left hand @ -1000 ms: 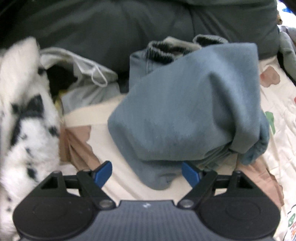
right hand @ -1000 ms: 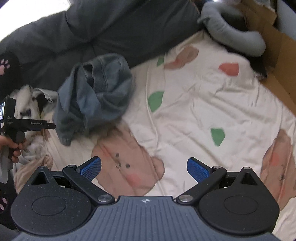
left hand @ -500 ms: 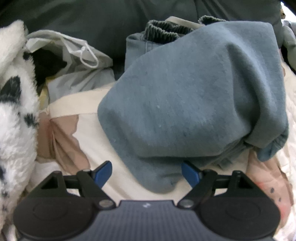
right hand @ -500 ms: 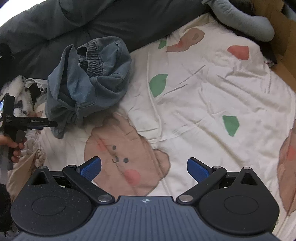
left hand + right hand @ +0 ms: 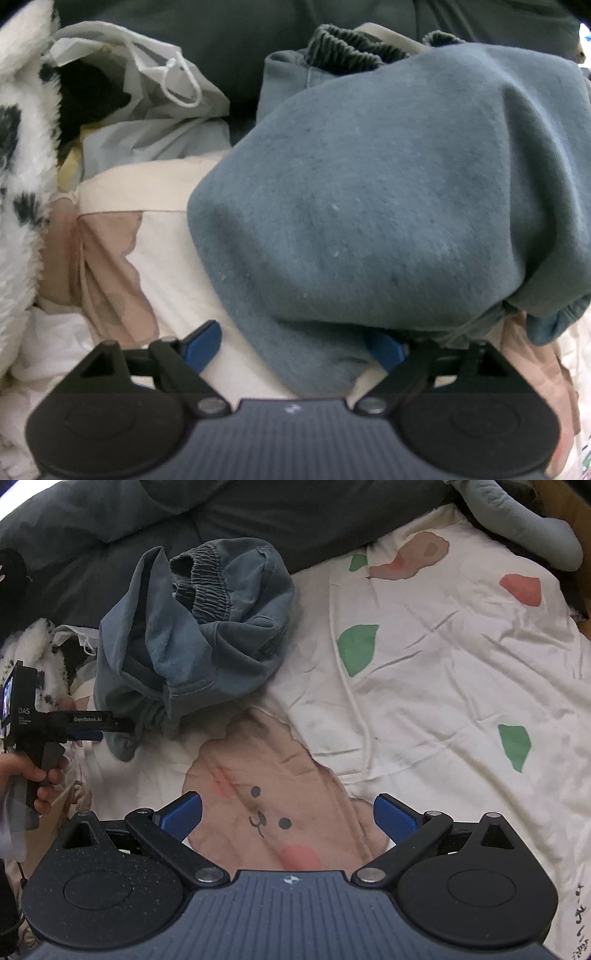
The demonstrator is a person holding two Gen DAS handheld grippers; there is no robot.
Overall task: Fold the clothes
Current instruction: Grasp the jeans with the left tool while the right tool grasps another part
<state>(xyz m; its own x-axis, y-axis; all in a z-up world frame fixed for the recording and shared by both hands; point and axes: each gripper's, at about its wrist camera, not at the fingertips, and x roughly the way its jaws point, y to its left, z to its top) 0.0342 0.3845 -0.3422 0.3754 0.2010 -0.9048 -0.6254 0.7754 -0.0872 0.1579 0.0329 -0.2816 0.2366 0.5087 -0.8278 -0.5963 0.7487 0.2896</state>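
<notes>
A crumpled blue-grey pair of sweatpants [image 5: 369,192] with a ribbed waistband [image 5: 199,576] lies on a cream bedsheet [image 5: 443,672] printed with bears. My left gripper [image 5: 295,347] is open, and the garment's lower fold reaches in between its fingers and overlaps the right pad [image 5: 386,350]. In the right wrist view the left gripper [image 5: 110,727] sits at the heap's left lower edge, held by a hand [image 5: 37,779]. My right gripper [image 5: 288,816] is open over a pink bear print [image 5: 266,775], well short of the sweatpants, with nothing between its fingers.
A fluffy white fabric with black spots [image 5: 18,166] and a pale plastic bag [image 5: 147,92] lie left of the sweatpants. A dark grey duvet [image 5: 258,513] runs along the back. A grey plush tube [image 5: 524,520] and a cardboard edge [image 5: 583,576] are at the far right.
My left gripper has pushed forward until the sweatpants' lower fold lies between its open fingers. My right gripper has moved closer to the bear print and the heap.
</notes>
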